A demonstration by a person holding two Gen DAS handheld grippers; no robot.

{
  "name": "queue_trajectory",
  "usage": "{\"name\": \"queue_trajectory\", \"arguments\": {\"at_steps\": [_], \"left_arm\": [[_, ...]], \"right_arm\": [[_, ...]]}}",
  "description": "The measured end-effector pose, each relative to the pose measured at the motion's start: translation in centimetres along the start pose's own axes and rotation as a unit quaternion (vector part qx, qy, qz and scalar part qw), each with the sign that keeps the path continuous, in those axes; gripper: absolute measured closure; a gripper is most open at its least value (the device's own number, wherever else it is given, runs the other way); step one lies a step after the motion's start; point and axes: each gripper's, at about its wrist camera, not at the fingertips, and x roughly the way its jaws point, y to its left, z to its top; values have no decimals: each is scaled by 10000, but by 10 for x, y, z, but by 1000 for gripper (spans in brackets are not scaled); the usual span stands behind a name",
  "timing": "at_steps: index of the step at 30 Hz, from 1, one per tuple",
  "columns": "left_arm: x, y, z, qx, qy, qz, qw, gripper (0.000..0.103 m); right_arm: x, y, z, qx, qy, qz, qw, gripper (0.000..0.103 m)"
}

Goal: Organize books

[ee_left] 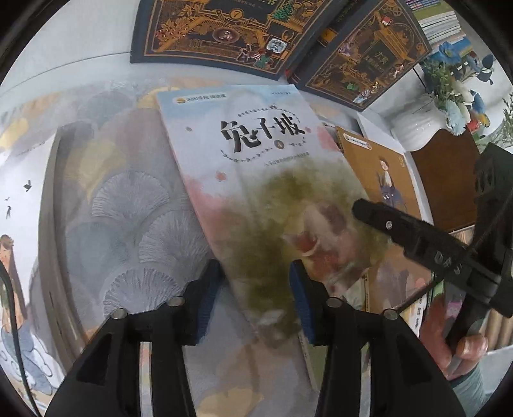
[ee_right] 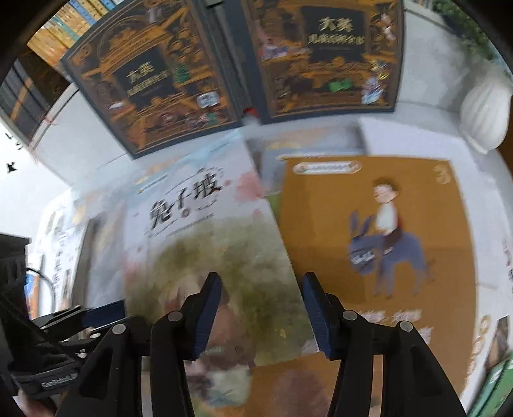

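Note:
A pale book with black title characters and a green-brown watercolour cover lies flat on top of other books. My left gripper hangs over its lower left part, jaws apart, the blue pads pinching nothing. My right gripper hovers over the pale book's right edge, open and empty. Beside that edge lies an orange book showing a boy on a donkey, also at the right in the left wrist view. One right gripper finger reaches in from the right there.
Two dark ornate books lie at the far side. A white vase with blue flowers stands at the right, next to a brown wooden block. A large leaf-patterned cover lies under the pale book. A hand holds the right gripper.

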Motion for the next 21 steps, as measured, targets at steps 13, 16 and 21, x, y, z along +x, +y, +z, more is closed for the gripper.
{"name": "queue_trajectory", "arguments": {"at_steps": [13, 16, 21], "left_arm": [[-54, 3, -154, 322, 271, 197, 9989, 61], [-64, -9, -204, 588, 353, 236, 9974, 61], [-71, -23, -241, 807, 513, 230, 9952, 61]], "right_arm": [[-67, 31, -183, 45, 713, 514, 9961, 51], [-80, 35, -235, -138, 1055, 475, 9932, 51], [-93, 30, -274, -361, 1209, 306, 9915, 54]]}}
